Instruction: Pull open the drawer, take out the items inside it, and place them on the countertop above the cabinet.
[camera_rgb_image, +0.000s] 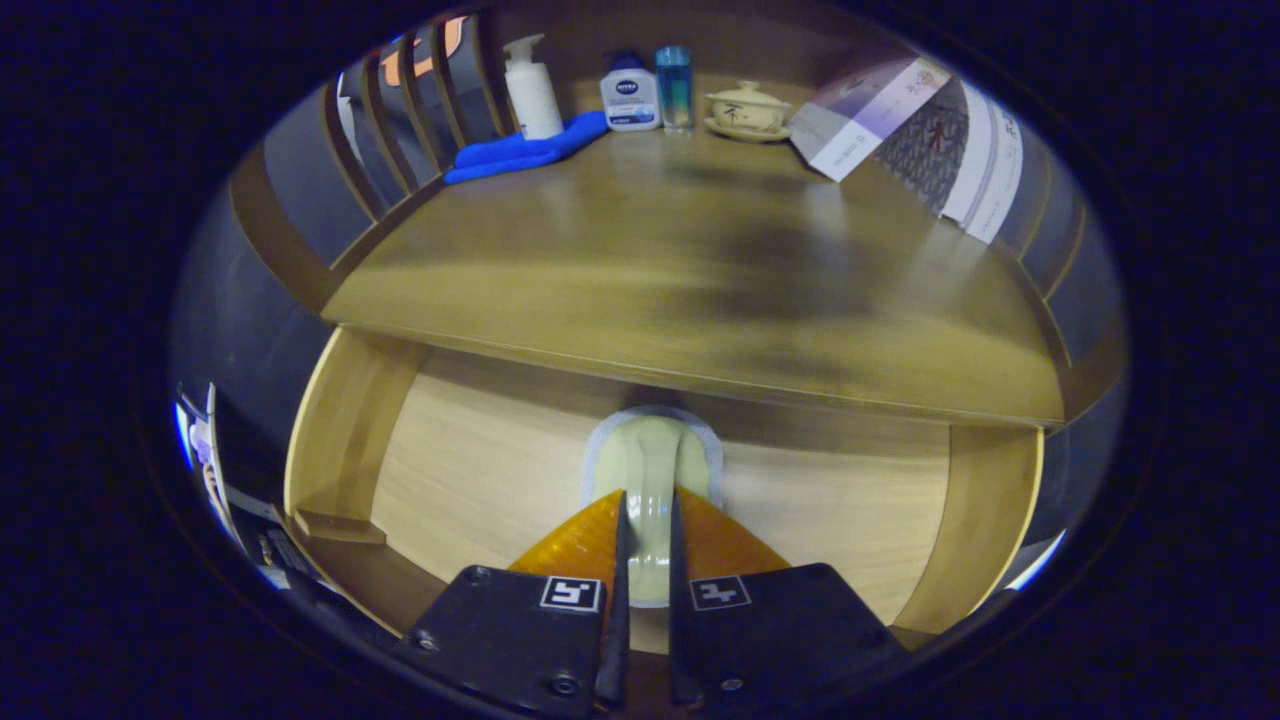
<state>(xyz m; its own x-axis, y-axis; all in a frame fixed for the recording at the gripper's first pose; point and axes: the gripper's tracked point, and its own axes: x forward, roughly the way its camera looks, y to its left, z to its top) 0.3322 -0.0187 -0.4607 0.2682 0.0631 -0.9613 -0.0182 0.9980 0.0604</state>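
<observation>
Gripper (648, 520) — orange fingers clamped on a pale green, glossy pouch (650, 470) with grey sealed rim, held above the open drawer (480, 470) of light wood. Countertop (680, 270) beyond — smooth brown wood, carrying a folded blue cloth (525, 150).

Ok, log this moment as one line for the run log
stage: lifting item out | gripper: shut on pale green pouch | drawer: open | countertop: pouch not yet placed
</observation>
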